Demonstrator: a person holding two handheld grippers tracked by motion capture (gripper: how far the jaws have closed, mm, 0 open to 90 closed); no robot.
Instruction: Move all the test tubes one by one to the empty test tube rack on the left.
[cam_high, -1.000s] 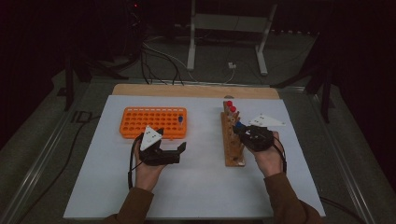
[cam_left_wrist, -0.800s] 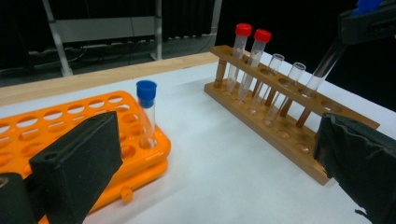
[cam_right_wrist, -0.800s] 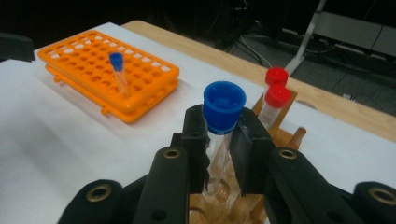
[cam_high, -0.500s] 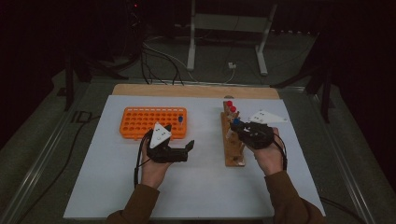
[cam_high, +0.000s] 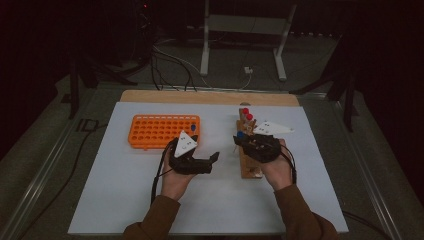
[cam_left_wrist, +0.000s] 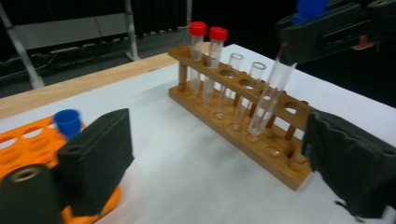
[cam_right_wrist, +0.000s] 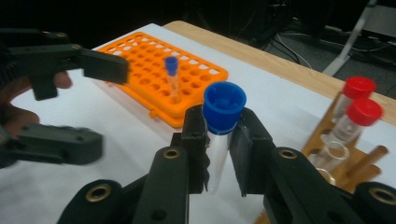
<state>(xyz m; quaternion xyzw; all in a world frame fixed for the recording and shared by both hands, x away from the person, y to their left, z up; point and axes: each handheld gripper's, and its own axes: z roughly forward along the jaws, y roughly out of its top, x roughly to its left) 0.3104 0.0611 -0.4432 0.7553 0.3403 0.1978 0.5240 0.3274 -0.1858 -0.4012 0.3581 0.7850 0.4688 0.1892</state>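
Left gripper (cam_high: 212, 161) fingers apart, just narrowing; right gripper (cam_right_wrist: 219, 154) clamped.

I count two red-capped tubes (cam_left_wrist: 205, 60), two blue-capped tubes (cam_right_wrist: 223, 135), two uncapped tubes (cam_left_wrist: 240, 88), plus one orange rack (cam_high: 162, 131) and one wooden rack (cam_left_wrist: 243, 126).

Clear, glossy plastic tube (cam_right_wrist: 217, 154) under a smooth blue plastic cap (cam_right_wrist: 224, 107). Matt black plastic right gripper (cam_right_wrist: 218, 154), jaws faced with dull dark padding. Varnished wooden rack (cam_left_wrist: 243, 116), slightly shiny. Bright orange plastic tray (cam_high: 162, 131), smooth. Matt white paper-like sheet (cam_high: 125, 200) over pale wooden counter (cam_high: 200, 97).
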